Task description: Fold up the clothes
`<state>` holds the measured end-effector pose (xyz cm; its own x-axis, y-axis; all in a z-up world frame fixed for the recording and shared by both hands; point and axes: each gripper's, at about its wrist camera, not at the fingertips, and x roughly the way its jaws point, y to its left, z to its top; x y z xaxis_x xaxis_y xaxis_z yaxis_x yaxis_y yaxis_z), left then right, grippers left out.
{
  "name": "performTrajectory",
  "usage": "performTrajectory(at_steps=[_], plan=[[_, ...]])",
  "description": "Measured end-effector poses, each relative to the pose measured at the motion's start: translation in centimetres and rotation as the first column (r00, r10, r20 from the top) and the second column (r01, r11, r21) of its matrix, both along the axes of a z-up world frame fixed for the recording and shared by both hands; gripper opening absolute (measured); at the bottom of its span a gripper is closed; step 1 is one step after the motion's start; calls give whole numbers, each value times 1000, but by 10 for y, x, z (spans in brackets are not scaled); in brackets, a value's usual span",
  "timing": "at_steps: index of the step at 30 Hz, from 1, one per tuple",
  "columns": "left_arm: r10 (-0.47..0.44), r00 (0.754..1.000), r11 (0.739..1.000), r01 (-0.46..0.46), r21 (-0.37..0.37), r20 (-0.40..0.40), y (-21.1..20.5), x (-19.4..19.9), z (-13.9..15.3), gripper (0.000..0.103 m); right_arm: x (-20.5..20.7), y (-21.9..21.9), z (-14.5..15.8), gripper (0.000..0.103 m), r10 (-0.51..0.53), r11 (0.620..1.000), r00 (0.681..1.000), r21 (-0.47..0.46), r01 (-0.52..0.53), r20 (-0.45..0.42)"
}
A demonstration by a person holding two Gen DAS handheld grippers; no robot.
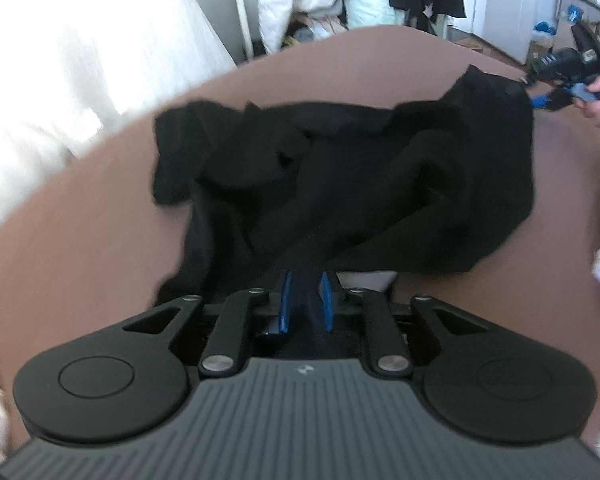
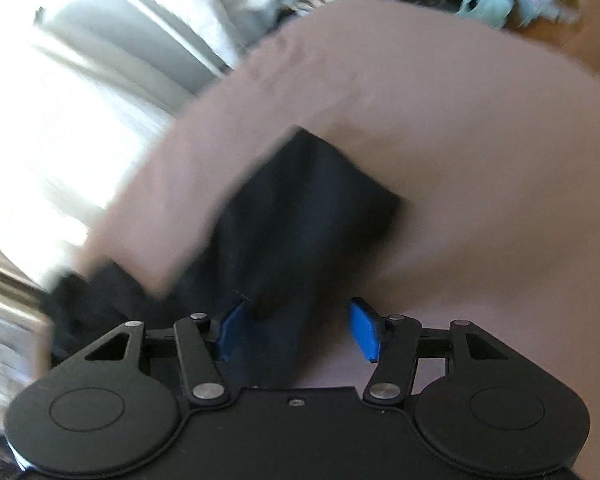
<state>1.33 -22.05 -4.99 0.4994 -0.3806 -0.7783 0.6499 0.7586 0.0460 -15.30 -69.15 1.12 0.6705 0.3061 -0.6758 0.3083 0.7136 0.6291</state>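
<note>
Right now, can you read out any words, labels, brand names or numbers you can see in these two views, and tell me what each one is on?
No readable text in either view.
Left gripper: a small pale logo mark on its grey ribbed body, a symbol, not letters.
Right gripper, seen from the left wrist view: a small pale label, too blurred to read.
Black garment: no print or tag visible.
Right wrist view: motion-blurred, nothing legible.

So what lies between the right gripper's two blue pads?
In the right wrist view, a fold of the black garment runs between the wide-apart pads of the right gripper, against the left one; bare pink surface fills the rest.
</note>
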Motion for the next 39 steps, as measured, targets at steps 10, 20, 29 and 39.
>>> performTrajectory(at_steps=[10, 20, 29, 39], plan=[[-11, 1000, 998, 11, 61, -6, -23, 17, -23, 37, 37, 13, 31, 7, -15, 966, 971, -248, 76, 237], [-102, 993, 995, 102, 0, -67, -24, -1, -6, 3, -6, 51, 99, 53, 63, 631, 975, -765, 127, 214], [-154, 988, 988, 154, 20, -9, -18, -25, 8, 7, -29, 71, 90, 53, -2, 652, 1000, -758, -15, -22], [-160, 983, 983, 167, 77, -91, -21, -24, -13, 48, -35, 322, 92, 70, 804, 434, 587, -580, -689, -94]])
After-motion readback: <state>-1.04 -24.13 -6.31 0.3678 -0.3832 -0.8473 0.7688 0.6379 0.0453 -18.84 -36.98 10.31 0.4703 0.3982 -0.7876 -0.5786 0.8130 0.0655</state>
